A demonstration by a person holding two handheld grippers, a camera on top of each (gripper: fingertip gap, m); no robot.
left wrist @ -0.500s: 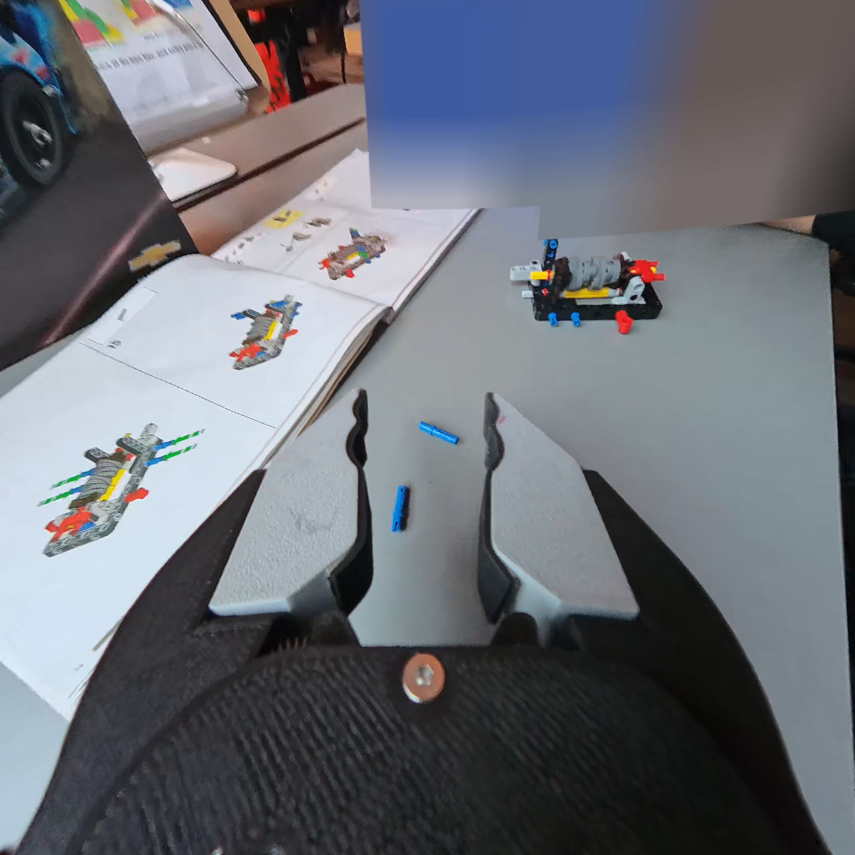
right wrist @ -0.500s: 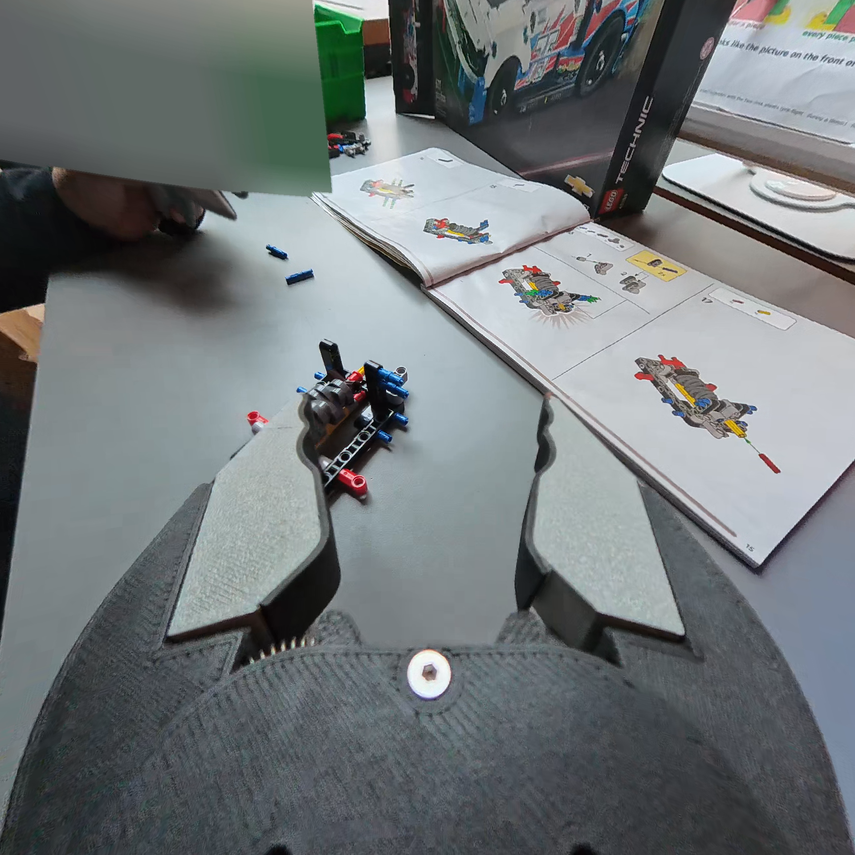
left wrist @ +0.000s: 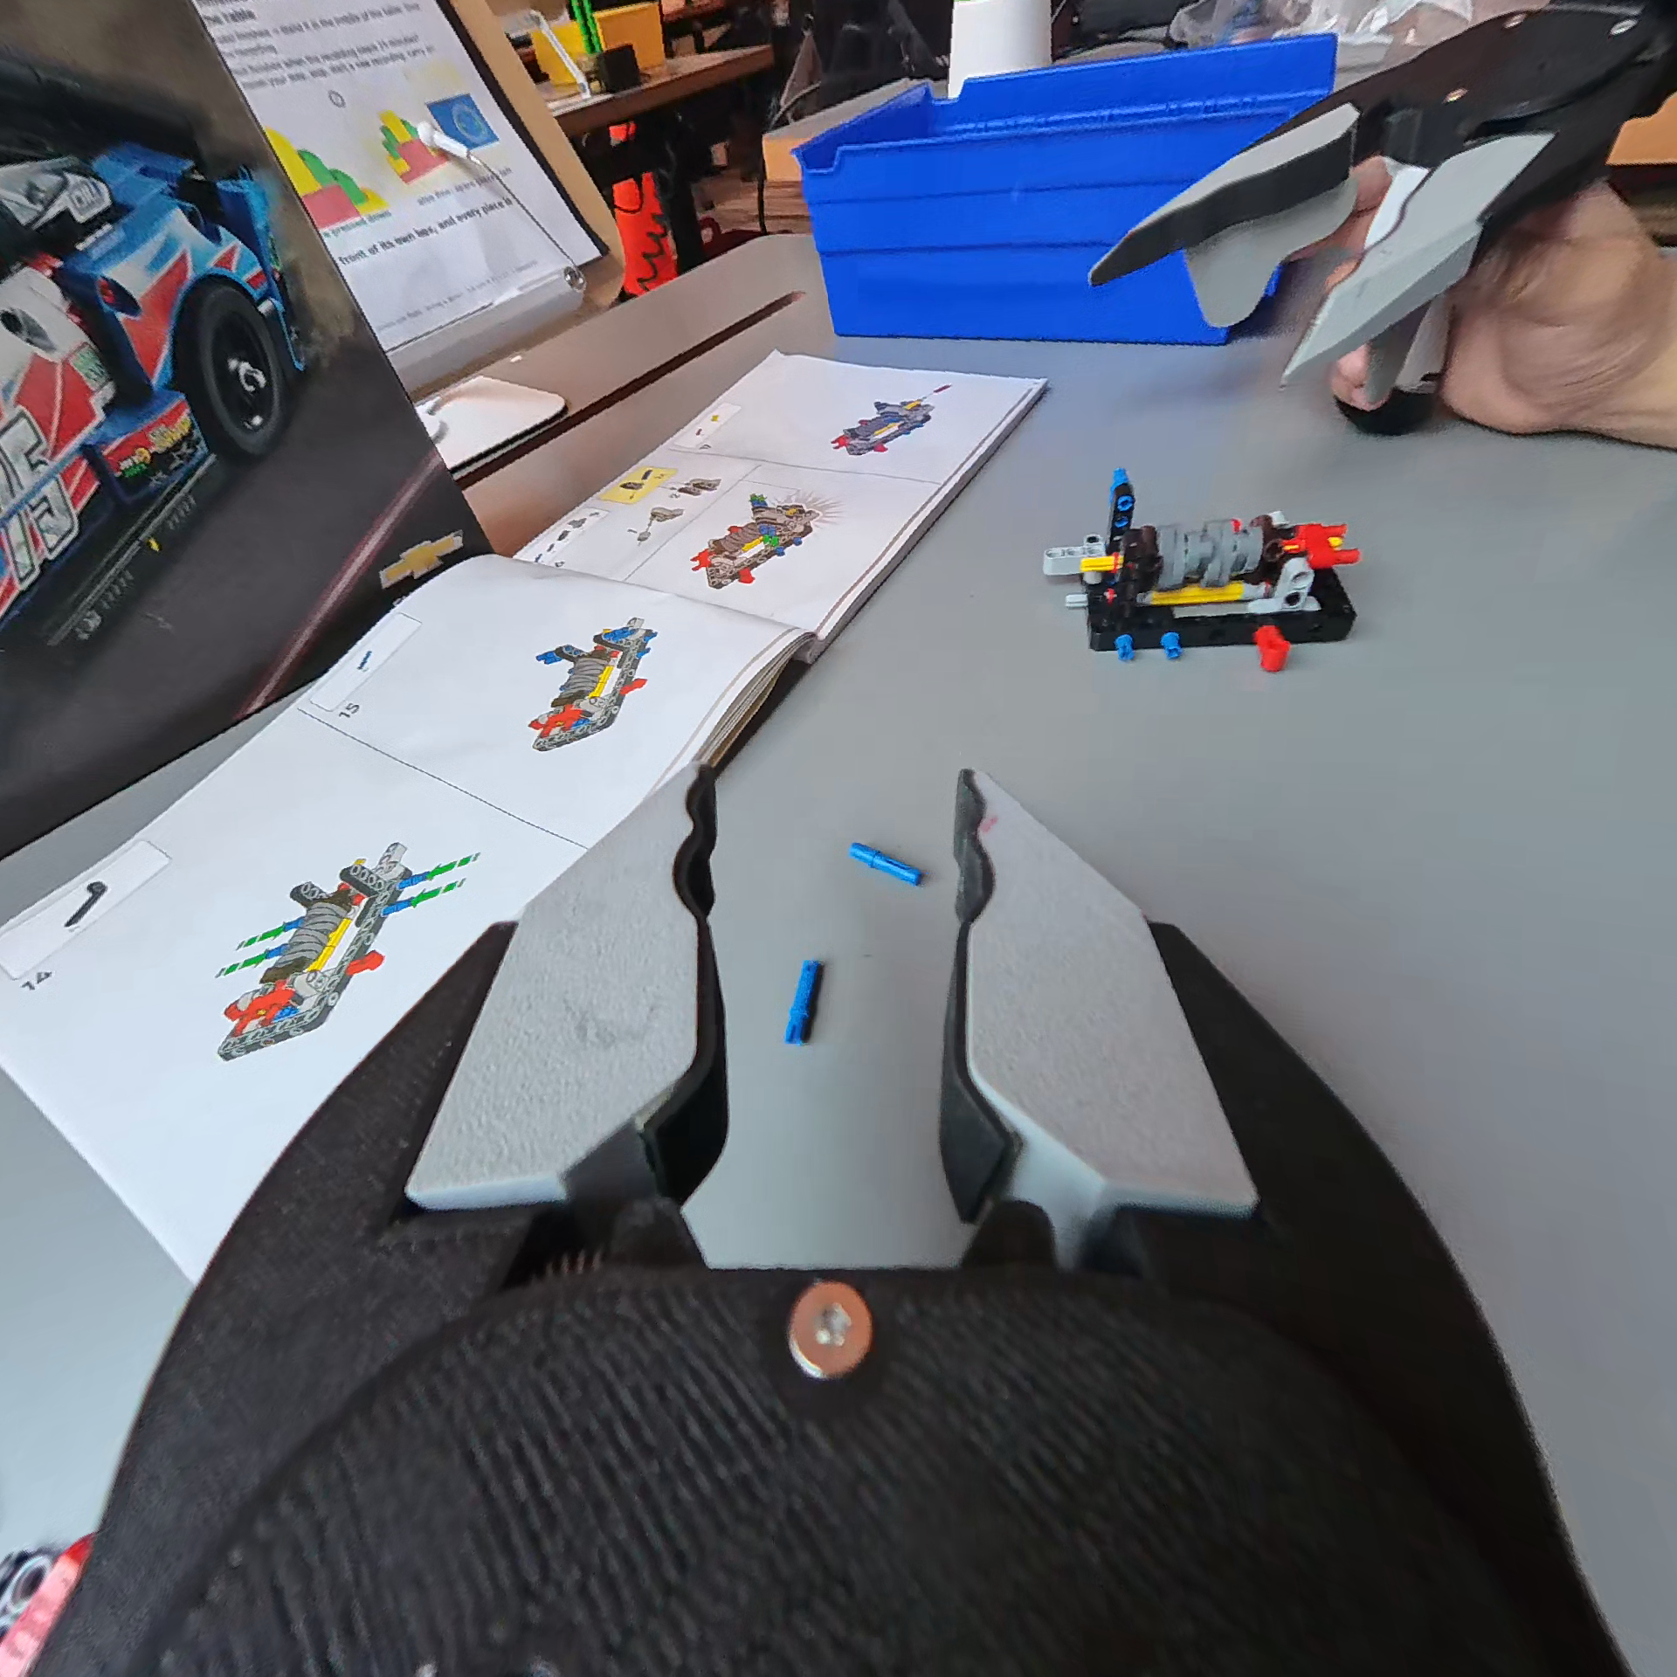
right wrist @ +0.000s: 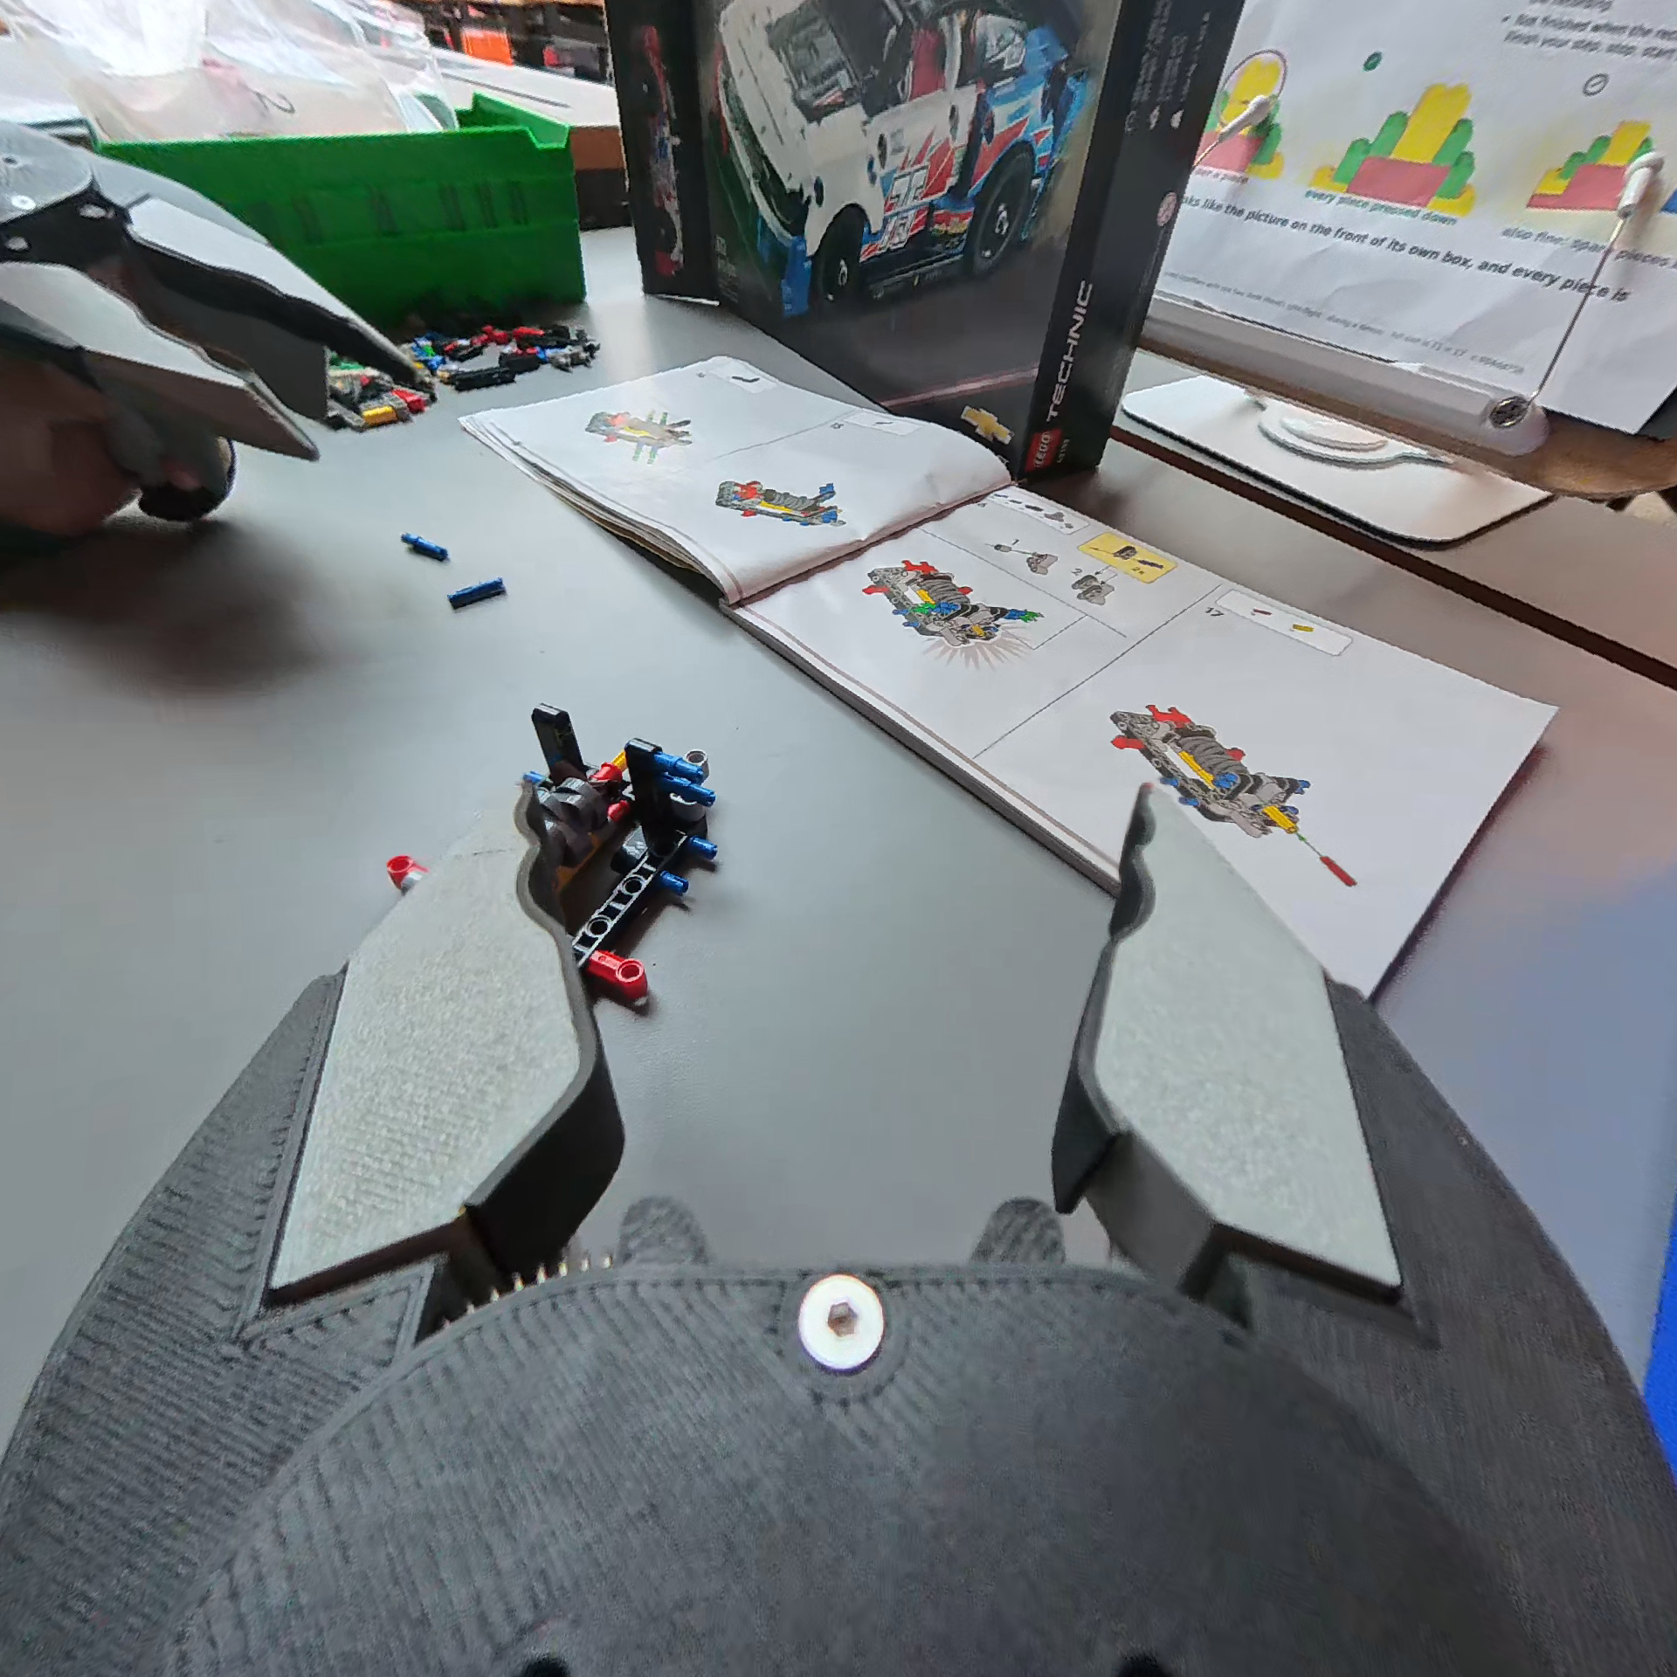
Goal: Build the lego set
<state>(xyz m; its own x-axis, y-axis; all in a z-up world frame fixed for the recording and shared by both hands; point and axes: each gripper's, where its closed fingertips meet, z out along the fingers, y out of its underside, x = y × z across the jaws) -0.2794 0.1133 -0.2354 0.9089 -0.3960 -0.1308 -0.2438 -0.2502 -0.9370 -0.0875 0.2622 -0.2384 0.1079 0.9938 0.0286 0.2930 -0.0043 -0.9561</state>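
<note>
Grey tabletop (left wrist: 1361, 953) in a cluttered workshop, bins and shelving behind. Manual (left wrist: 508, 690) lying open at ten o'clock of the left wrist view, pages flat, probably so the step drawings stay readable while both hands work. Set box (right wrist: 889, 181) stood upright at twelve o'clock of the right wrist view, cover picture facing the table, most likely as a reference. Green bin (right wrist: 363, 200) at eleven o'clock there, with loose parts (right wrist: 472, 349) spilled just before it, near at hand for picking.

Partly built assembly (left wrist: 1207, 581) resting at one o'clock of the left wrist view, well apart from both claws, black frame flat on the table so it stays put. Same assembly (right wrist: 626, 826) just beyond the right claw's left fingertip, partly hidden by it; touching or not, hard to say from here.

Left gripper (left wrist: 830, 817) held low, jaws moderately open and empty, straddling two blue pins: near pin (left wrist: 802, 1003) between the fingers, far pin (left wrist: 885, 863) near the tips at twelve o'clock. Seemingly lined up to pinch one. Right gripper (right wrist: 830, 808) spread wide, holding nothing, hovering by the assembly, perhaps ready to steady it.

Blue bin (left wrist: 1044, 200) parked at the far edge, one o'clock.
</note>
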